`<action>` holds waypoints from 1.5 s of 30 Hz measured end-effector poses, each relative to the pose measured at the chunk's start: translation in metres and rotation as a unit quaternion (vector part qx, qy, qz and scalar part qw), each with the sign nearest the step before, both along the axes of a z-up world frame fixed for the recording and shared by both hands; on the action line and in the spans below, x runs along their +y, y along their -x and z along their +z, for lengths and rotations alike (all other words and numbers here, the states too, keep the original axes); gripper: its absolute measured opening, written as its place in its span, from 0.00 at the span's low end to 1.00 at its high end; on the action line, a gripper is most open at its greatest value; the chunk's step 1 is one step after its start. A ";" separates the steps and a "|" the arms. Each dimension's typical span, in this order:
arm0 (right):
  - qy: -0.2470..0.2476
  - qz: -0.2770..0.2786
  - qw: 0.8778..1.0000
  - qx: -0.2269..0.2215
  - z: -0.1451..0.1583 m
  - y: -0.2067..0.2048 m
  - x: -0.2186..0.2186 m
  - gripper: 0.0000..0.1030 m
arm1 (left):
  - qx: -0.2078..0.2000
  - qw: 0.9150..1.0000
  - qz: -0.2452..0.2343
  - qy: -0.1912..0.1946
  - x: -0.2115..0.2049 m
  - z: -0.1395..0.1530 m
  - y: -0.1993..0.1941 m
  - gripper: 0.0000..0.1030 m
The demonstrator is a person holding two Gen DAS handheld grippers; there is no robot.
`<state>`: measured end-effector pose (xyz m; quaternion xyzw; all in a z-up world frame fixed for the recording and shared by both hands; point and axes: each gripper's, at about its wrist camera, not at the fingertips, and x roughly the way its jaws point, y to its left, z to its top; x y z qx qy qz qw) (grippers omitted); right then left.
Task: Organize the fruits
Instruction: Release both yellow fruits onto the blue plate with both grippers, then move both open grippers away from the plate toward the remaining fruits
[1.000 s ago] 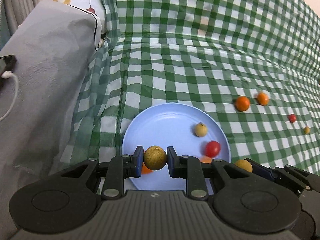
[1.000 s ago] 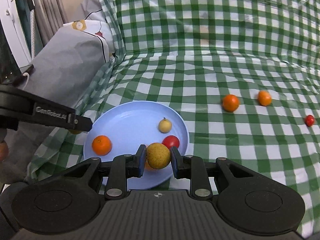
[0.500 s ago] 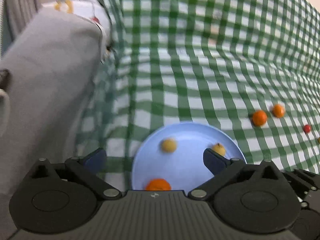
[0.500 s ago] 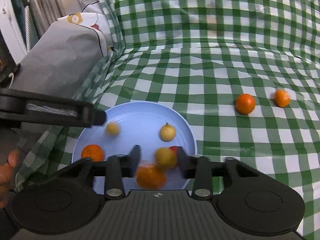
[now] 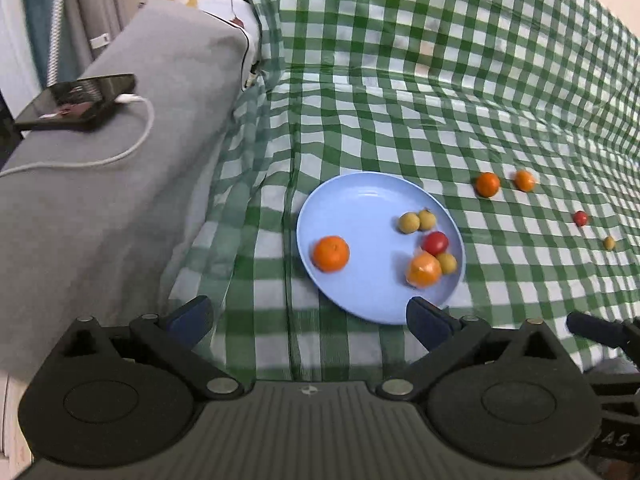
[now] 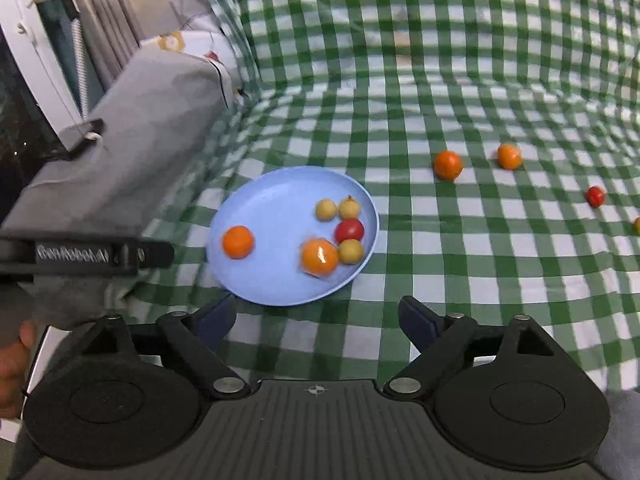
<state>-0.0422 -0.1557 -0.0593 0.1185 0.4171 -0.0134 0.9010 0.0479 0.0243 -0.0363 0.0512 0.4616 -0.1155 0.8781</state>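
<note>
While both sets of fingers stand wide apart with nothing between them, the right ones having just been opening, the plate [image 5: 360, 200] lies beyond the tips of the left gripper [image 5: 308, 316] and the right gripper [image 6: 316, 316], on the green checked cloth [image 5: 400, 80]. On the plate sit two oranges [image 5: 330, 253], a red tomato [image 5: 435, 242] and three small yellow fruits [image 5: 409, 223]. Right of the plate, loose on the cloth, lie two more oranges [image 5: 487, 184], a tomato [image 5: 580, 218] and a yellow fruit [image 5: 609, 243]. One plate orange [image 6: 319, 257] is blurred. Left of the plate, a phone [image 5: 76, 102] rests on a grey cushion [image 5: 120, 160].
</note>
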 end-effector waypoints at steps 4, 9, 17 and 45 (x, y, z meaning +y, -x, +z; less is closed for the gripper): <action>0.016 -0.002 1.000 -0.025 0.030 0.027 0.011 0.92 | -0.010 1.000 0.001 0.018 0.012 0.019 0.025 1.00; 0.022 0.001 0.997 -0.068 0.070 0.064 0.023 0.99 | -0.047 0.998 0.020 0.040 0.025 0.048 0.056 1.00; 0.036 -0.024 0.992 -0.119 0.097 0.109 0.034 0.99 | -0.095 0.994 0.025 0.057 0.039 0.080 0.098 1.00; 0.019 -0.052 0.984 -0.168 0.108 0.167 0.031 0.99 | -0.127 0.991 -0.012 0.037 0.026 0.098 0.156 1.00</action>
